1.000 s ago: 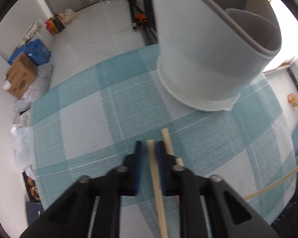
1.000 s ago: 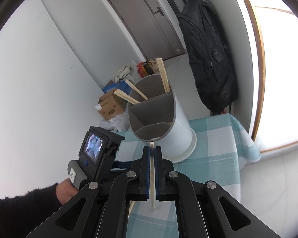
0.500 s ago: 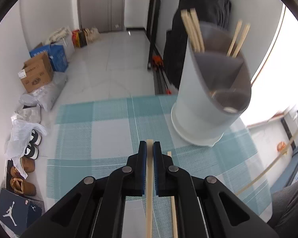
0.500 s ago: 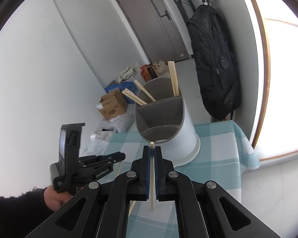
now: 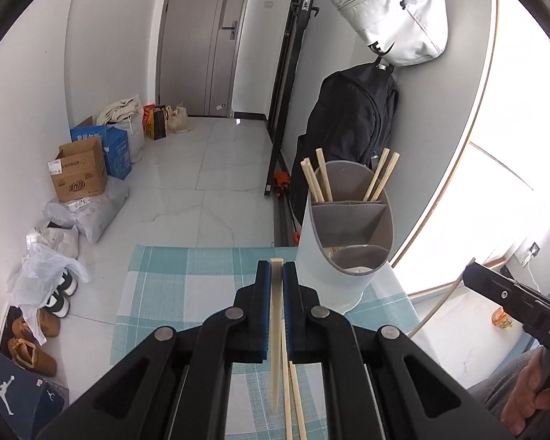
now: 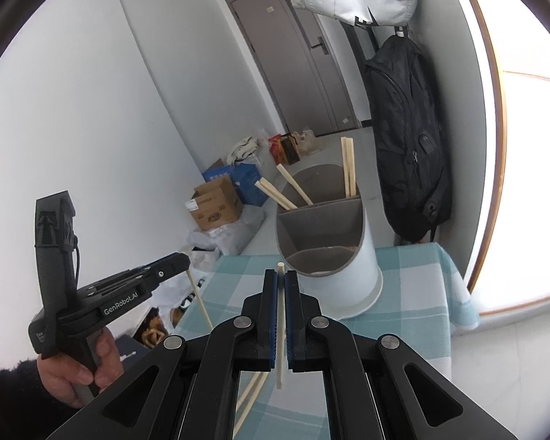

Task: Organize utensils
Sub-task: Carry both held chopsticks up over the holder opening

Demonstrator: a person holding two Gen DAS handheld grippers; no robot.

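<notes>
Both claws were clamped on one chopstick each, left claw [image 5: 274, 278] on its chopstick [image 5: 276, 330], right claw [image 6: 280, 286] on its chopstick [image 6: 280, 326], above the tabletop [image 5: 157, 293] short of the holder [image 5: 343, 253]; thin sticks could pivot in the pads and miss the slanted compartments.

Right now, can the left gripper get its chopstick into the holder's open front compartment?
Probably yes. The left gripper is shut on a chopstick, and the holder stands just ahead to its right, its low front compartment showing no sticks. The right gripper sits apart, not between them.
</notes>
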